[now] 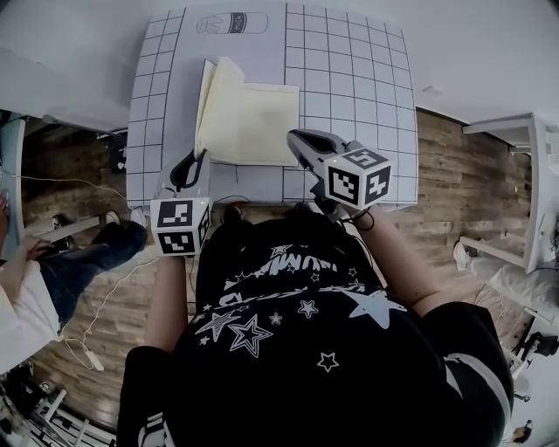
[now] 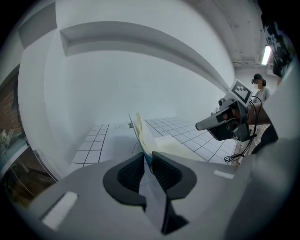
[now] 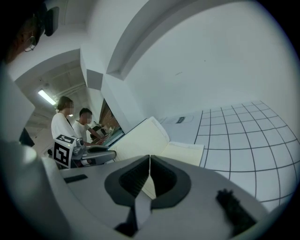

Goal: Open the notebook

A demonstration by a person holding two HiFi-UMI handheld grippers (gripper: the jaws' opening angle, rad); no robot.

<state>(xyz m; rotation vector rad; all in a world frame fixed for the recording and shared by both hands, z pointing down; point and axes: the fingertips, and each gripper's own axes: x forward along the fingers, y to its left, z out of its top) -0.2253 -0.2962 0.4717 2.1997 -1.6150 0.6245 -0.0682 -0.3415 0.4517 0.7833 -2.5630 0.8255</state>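
Obs., L→R, all positions rel. to the notebook.

Far L of notebook [image 1: 258,122], off the table: bystander [image 1: 87,253] in jeans.

L claw [image 1: 200,159] [image 2: 146,154]: tips at notebook's near-L corner, body running back toward me, L cube [image 1: 181,225] close to my chest. In L gripper view the jaws stand a thin slit apart. A bluish cover corner [image 2: 147,161] sits in line w/ the slit at the tips. Can't see the pads pressing on it, so I log it as barely open, no grip.

Notebook: open, on the grid mat [image 1: 367,79], approx. mid-table. R page lies flat, cream, blank. L leaf [image 1: 212,96] is not flat: it stands tilted up from the spine, edge-on to my L claw. Beyond the notebook's far edge there is a small printed outline [image 1: 231,24] on the mat, text too small to read.

R claw [image 1: 294,138] [image 3: 149,157]: tips over notebook's near-R corner; can't tell whether they touch the page. R cube [image 1: 360,179] sits to the near-R, by the table edge. In R gripper view the jaws are closed together w/ only a hairline between and nothing in them. The flat page and raised leaf lie beyond the tips.

Far R of notebook: wood floor [image 1: 463,183] and white furniture [image 1: 533,192].
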